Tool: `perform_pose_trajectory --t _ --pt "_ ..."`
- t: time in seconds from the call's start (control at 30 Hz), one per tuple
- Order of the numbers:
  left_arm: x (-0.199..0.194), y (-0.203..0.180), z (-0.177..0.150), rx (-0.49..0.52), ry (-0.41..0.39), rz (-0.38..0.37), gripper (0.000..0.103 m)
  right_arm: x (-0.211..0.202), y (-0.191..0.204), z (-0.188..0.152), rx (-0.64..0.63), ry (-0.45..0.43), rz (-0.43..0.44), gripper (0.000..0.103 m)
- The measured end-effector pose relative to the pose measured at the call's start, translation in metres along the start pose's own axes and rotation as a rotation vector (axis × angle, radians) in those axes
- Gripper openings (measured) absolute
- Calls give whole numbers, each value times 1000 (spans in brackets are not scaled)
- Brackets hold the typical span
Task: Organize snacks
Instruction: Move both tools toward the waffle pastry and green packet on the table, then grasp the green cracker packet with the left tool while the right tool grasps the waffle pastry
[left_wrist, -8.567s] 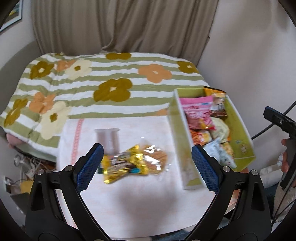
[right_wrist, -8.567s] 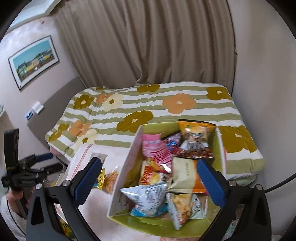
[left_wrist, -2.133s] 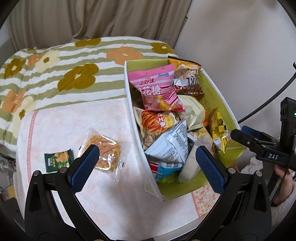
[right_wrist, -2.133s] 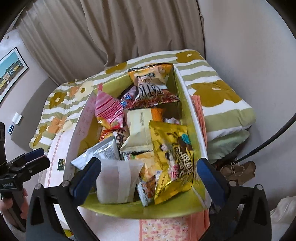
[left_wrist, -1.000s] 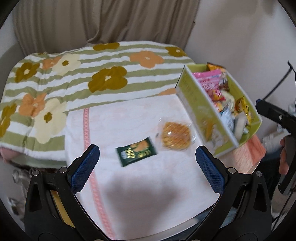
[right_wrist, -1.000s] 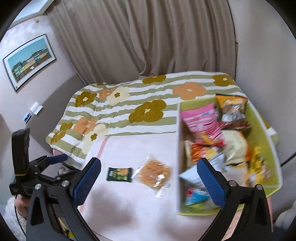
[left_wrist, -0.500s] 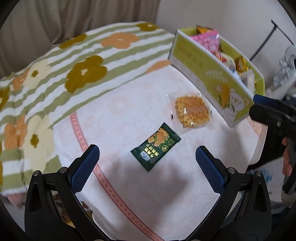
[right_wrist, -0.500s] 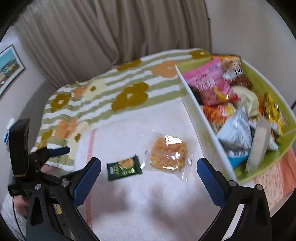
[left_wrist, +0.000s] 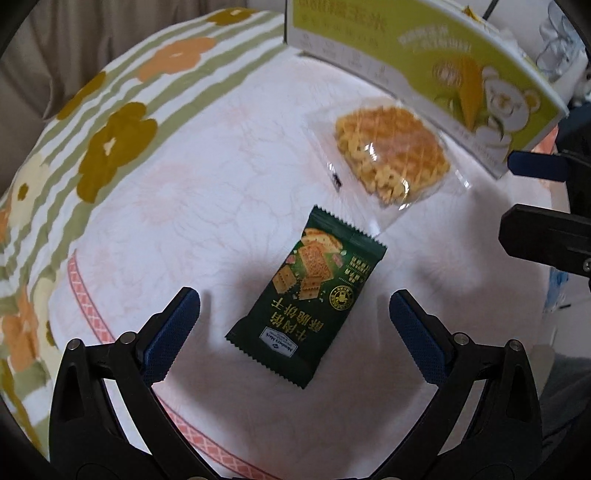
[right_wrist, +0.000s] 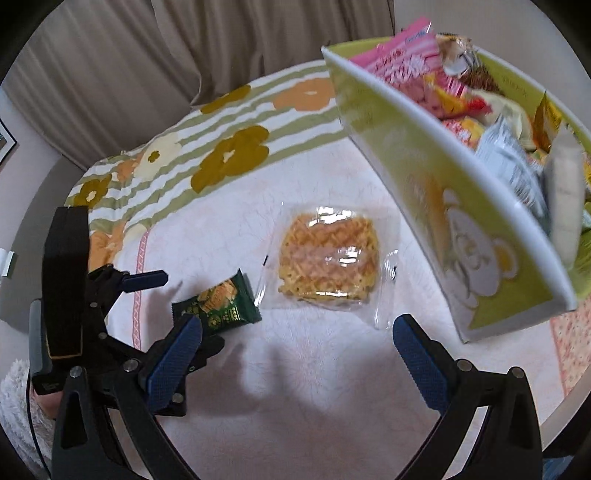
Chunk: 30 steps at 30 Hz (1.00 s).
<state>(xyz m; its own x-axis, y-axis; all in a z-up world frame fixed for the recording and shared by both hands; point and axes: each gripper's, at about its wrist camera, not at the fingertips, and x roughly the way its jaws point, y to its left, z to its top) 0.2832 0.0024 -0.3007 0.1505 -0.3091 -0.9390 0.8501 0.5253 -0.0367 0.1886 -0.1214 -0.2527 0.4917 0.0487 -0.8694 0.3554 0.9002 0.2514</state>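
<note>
My left gripper (left_wrist: 295, 321) hangs low over the white cloth with faint pink flowers (left_wrist: 207, 192), its blue-padded jaws spread wide and holding nothing; the dark green foil cracker packet (left_wrist: 310, 295) lies flat on the cloth between the two pads, touching neither; just beyond it, toward the far right, I see the clear plastic bag of golden lattice-shaped waffle (left_wrist: 391, 155), lying flat just beside the printed side wall of the green and white cardboard box (left_wrist: 443, 70); my right gripper (right_wrist: 295, 354) is likewise released, jaws wide and empty, hovering near the waffle bag; from that wrist the cardboard box sits to the right, filled with assorted snack bags (right_wrist: 491, 122), pink, yellow and silver among them; a striped quilt with brown and orange flowers (right_wrist: 229, 147) lies beyond the cloth, with beige curtains (right_wrist: 184, 44) behind it.
</note>
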Motion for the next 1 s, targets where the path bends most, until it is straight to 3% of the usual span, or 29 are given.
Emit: perform_pose_trajectory --t 0.33,0.5,0.57,0.77,1.0 --pt "6 -18 -9 19 49 -81 97 13 -8 2 18 35 33 103" --pt "6 -17 2 -1 -8 -21 96 16 -10 6 50 20 37 103" --pt "12 -15 9 12 -7 -38 77 19 -11 6 72 19 43 103" --pt "15 -26 12 157 0 -6 66 27 -17 8 82 35 45 103" --pt "8 -20 7 131 12 -12 47 36 -23 14 89 40 41 103"
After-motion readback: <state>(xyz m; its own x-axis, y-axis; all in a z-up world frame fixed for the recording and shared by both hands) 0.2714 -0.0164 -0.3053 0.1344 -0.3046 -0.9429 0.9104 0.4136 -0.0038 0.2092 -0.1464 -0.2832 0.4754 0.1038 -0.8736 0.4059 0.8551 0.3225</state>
